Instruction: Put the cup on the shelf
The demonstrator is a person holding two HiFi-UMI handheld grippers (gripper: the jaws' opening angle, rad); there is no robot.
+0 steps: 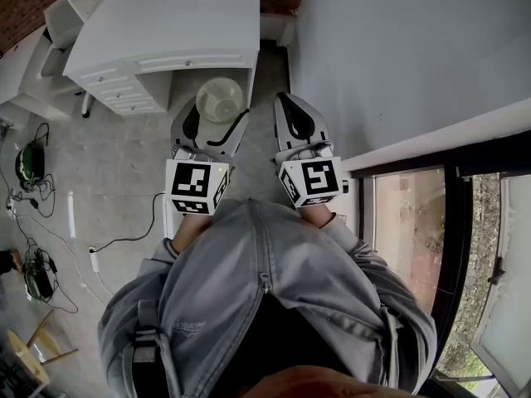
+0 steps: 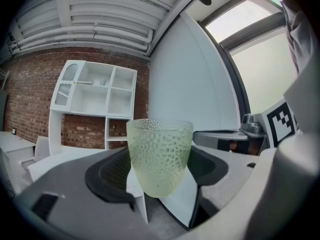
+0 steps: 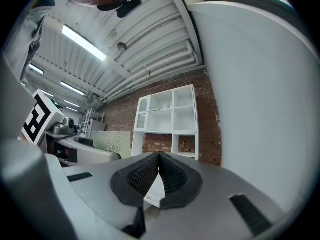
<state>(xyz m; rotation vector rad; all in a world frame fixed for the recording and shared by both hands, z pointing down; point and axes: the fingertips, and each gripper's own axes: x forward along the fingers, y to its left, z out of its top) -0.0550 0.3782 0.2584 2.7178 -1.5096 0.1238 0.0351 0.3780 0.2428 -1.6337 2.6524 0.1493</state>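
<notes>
Head view: a person in a grey jacket (image 1: 274, 305) holds both grippers out level over the floor (image 1: 124, 164). The left gripper (image 1: 217, 133) carries the pale green cup (image 1: 219, 98) upright. The right gripper (image 1: 292, 116) is just beside it. A white desk (image 1: 166, 31) with drawers stands ahead.

Left gripper view: the fingers (image 2: 107, 176) are clamped on either side of the dimpled cup (image 2: 160, 156), which is in the air. The white shelf (image 2: 95, 101) stands well beyond, against a brick wall (image 2: 30, 94).

Right gripper view: the fingers (image 3: 145, 176) are pressed together with nothing between them. The cup (image 3: 112, 141) shows at the left, and the shelf (image 3: 170, 116) is ahead.
</notes>
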